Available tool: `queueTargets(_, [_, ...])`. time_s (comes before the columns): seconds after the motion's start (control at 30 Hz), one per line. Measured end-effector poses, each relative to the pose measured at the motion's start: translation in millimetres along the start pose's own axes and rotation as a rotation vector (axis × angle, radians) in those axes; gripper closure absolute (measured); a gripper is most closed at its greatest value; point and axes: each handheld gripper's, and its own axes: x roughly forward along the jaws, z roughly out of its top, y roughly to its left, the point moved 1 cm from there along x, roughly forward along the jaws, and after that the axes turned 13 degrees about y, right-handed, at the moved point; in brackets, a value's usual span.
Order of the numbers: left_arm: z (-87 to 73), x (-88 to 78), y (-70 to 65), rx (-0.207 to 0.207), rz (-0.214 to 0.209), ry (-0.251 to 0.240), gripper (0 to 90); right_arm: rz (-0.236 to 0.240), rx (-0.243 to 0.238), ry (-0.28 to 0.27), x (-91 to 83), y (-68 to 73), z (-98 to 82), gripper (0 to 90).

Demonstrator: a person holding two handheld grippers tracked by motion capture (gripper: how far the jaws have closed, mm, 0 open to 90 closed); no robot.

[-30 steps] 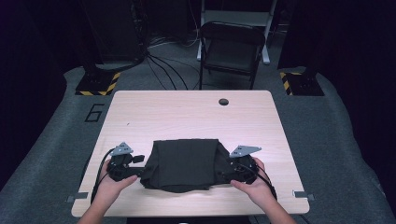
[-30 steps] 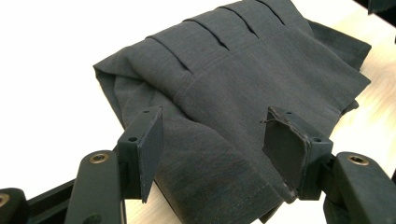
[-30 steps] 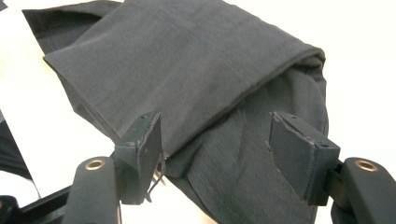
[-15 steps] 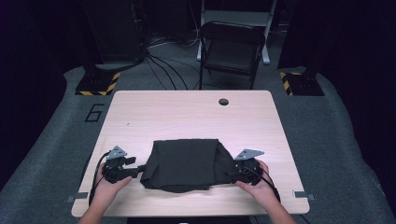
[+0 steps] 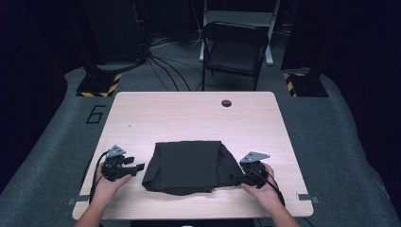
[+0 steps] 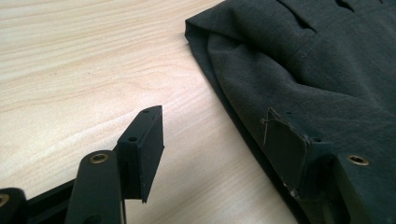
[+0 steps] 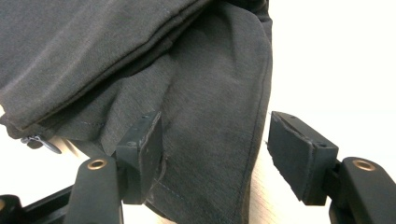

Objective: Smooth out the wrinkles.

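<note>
Both grippers, left [image 5: 137,167] and right [image 5: 235,177], jaws open beside folded dark cloth garment [image 5: 189,165] on pale wooden counter [image 5: 189,113]; next, grip its edges

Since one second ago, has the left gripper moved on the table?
Yes. The left gripper has moved away from the dark folded cloth, toward the table's left edge and slightly nearer the person.
</note>
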Motion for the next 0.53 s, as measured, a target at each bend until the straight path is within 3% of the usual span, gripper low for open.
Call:
queueTargets(0.23, [6.8,7.4,-2.1,0.017,-0.014,0.008,37.8,-0.011,0.037,-0.001,-2.8,-0.4,-6.1,35.8])
queueTargets(0.53, [14.0,10.4,-6.2,0.034,-0.025,0.005,37.8,-0.021,0.05,0.009,-6.8,-2.5,-13.9,35.9])
